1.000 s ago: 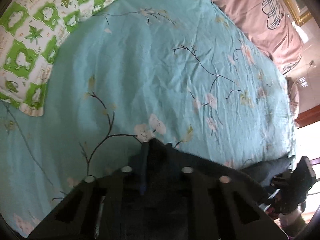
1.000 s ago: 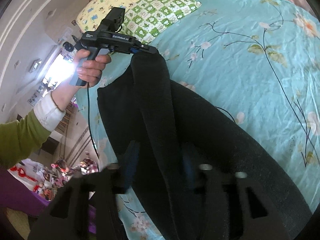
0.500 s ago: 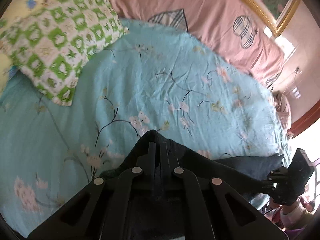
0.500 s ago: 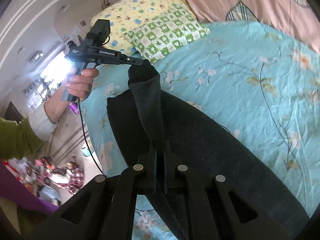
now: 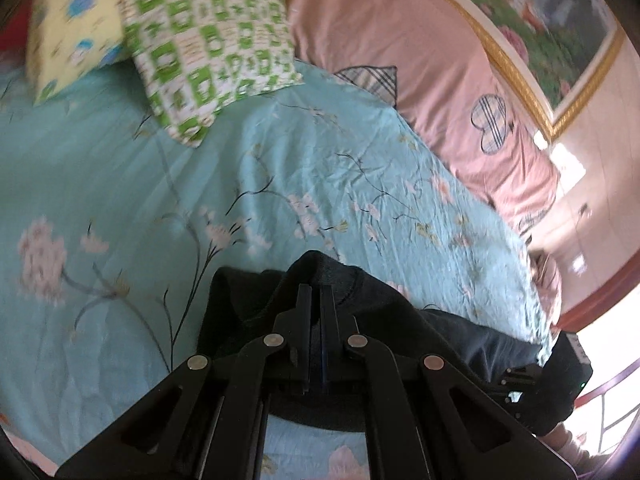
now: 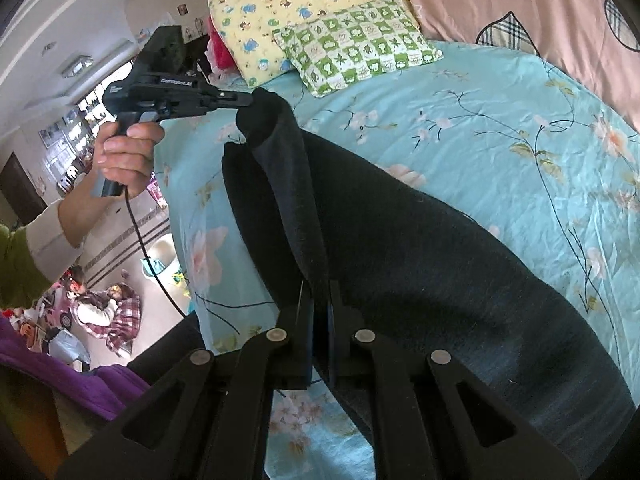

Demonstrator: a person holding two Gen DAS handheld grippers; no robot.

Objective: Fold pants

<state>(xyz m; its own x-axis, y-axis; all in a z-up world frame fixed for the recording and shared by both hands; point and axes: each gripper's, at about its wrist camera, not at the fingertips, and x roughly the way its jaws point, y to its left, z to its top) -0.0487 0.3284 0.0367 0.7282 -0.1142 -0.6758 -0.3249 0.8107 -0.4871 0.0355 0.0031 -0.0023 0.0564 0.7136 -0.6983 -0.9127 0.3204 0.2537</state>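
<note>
Dark pants [image 6: 420,248] lie across a turquoise floral bed sheet [image 6: 500,128]. My left gripper [image 5: 315,294] is shut on one edge of the pants [image 5: 328,280] and holds it raised above the bed. It also shows in the right wrist view [image 6: 244,100], held by a hand. My right gripper [image 6: 316,292] is shut on the other end of the same raised edge, so the fabric hangs stretched between both. The right gripper shows at the left wrist view's lower right [image 5: 508,384].
A green checked pillow [image 5: 208,64] and a yellow pillow [image 6: 296,4] lie at the bed's head. A pink quilt [image 5: 420,64] runs along the far side. The bed's edge [image 6: 188,248] drops to a cluttered floor on the left.
Both grippers have lifted and tilted up with the pants edge held. The pillows and quilt have come further into view, and the raised fabric stands higher off the bed.
</note>
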